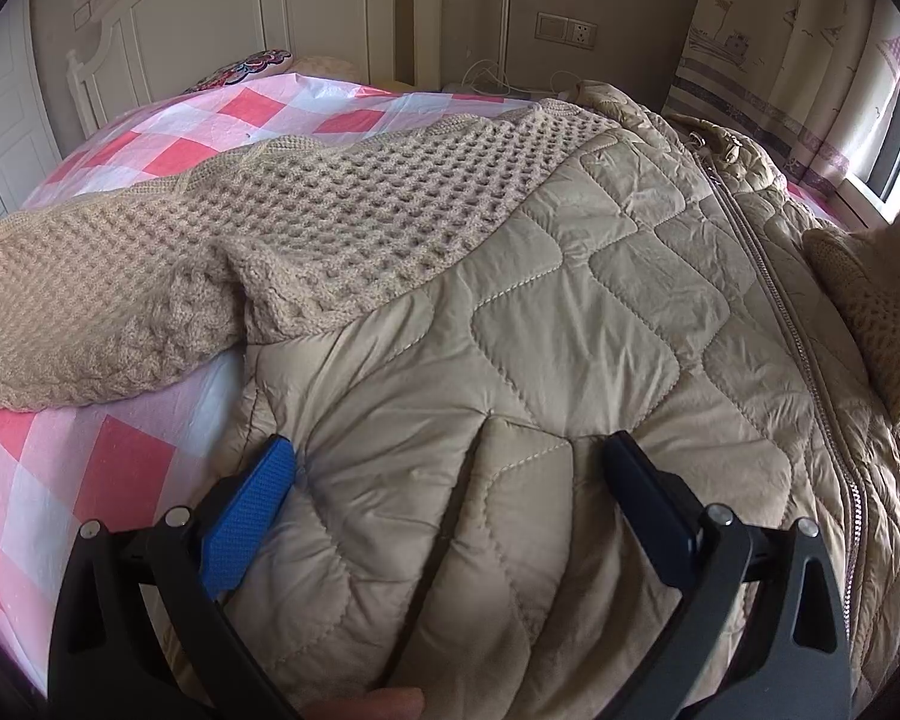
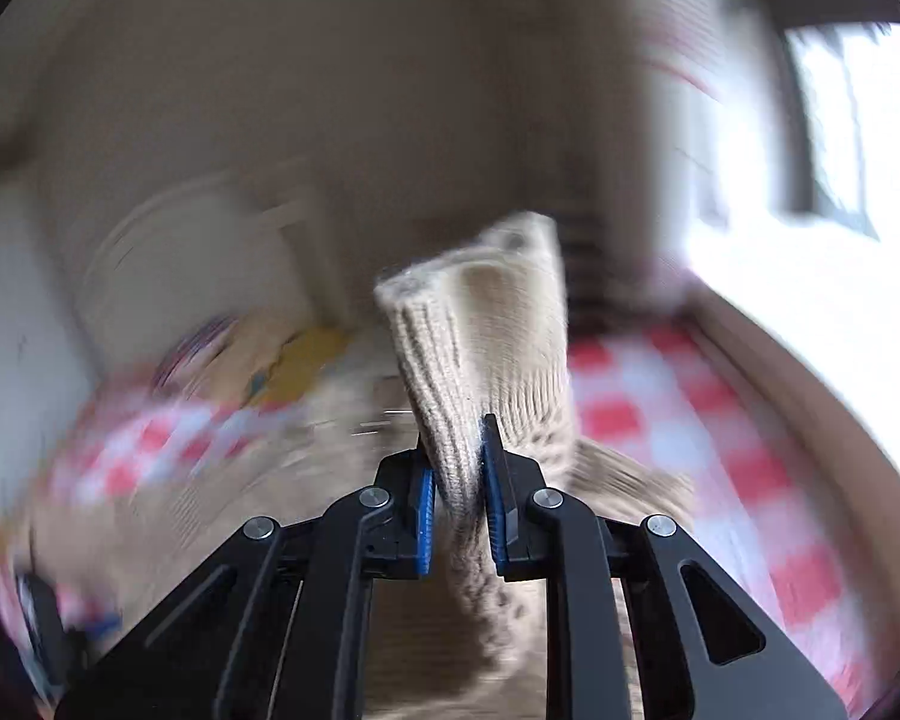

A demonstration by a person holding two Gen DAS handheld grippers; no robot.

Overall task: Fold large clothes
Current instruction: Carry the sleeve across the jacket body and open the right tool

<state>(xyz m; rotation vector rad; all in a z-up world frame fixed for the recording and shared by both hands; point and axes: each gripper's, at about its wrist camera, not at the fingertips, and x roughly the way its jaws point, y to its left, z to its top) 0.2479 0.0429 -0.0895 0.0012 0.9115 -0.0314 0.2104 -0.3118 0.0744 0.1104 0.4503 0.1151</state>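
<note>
left wrist view shows our left gripper (image 1: pixel 450 450) with its fingers spread wide, pressing down on the quilted beige jacket (image 1: pixel 570 312) near the jacket's lower hem; a ridge of the padded fabric bulges up between the blue pad (image 1: pixel 252 510) and the dark finger (image 1: pixel 648 492), but the pads do not pinch it. the jacket lies front up on the bed (image 1: pixel 90 480), whose sheet is pink, red and white check, with the zipper (image 1: pixel 810 372) running toward the collar at the far side of the bed. one knitted waffle sleeve (image 1: pixel 270 240) lies stretched across the jacket's upper chest and out toward the left edge of the bed. a white headboard (image 1: pixel 222 18) stands at the far end. right wrist view is smeared by motion, yet we see our right gripper (image 2: pixel 459 480) pressed together on the ribbed cuff (image 2: pixel 474 324) of the other knitted sleeve, the cuff sticking up past the fingertips, raised above the bed. a bright window (image 2: pixel 858 138) shows at the right.
</note>
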